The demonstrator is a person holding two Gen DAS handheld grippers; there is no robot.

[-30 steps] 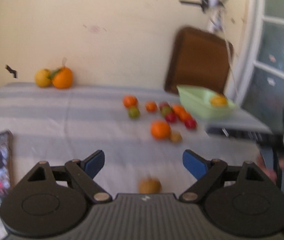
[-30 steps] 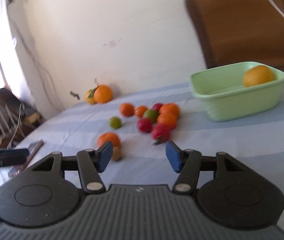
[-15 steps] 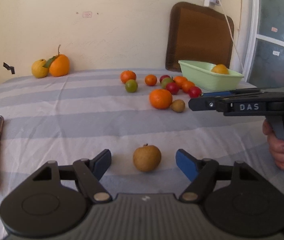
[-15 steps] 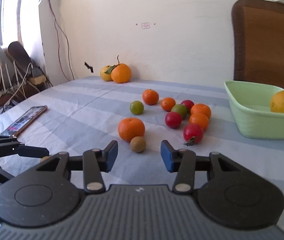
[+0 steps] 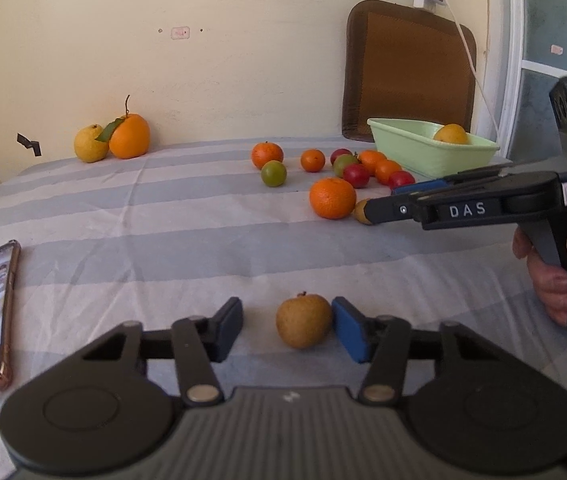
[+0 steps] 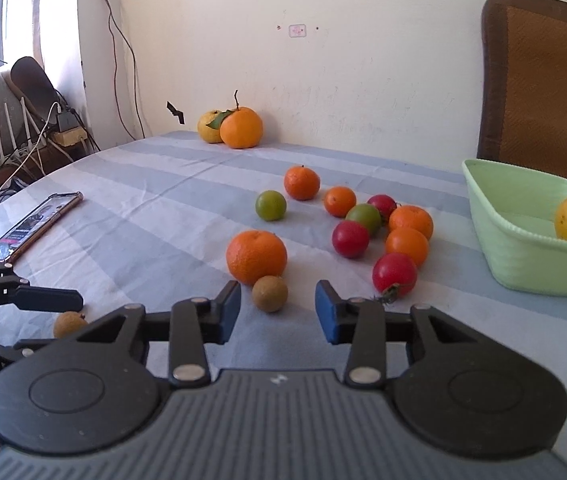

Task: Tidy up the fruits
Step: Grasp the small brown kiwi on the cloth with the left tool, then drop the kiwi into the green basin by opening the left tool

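Now left tongs (image 5: 286,326) closing, right pad touching brown pear (image 5: 303,321), right tongs (image 6: 277,310) narrowing, empty.

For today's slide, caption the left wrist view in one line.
Left hand-held gripper closing around a small brown fruit on the striped tablecloth.

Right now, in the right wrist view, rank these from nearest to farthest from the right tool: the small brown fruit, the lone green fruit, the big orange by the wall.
1. Small brown fruit: just ahead of the right tool, left of centre.
2. Lone green fruit: mid-table, beyond the large mandarin.
3. Big orange: far edge, against the wall.
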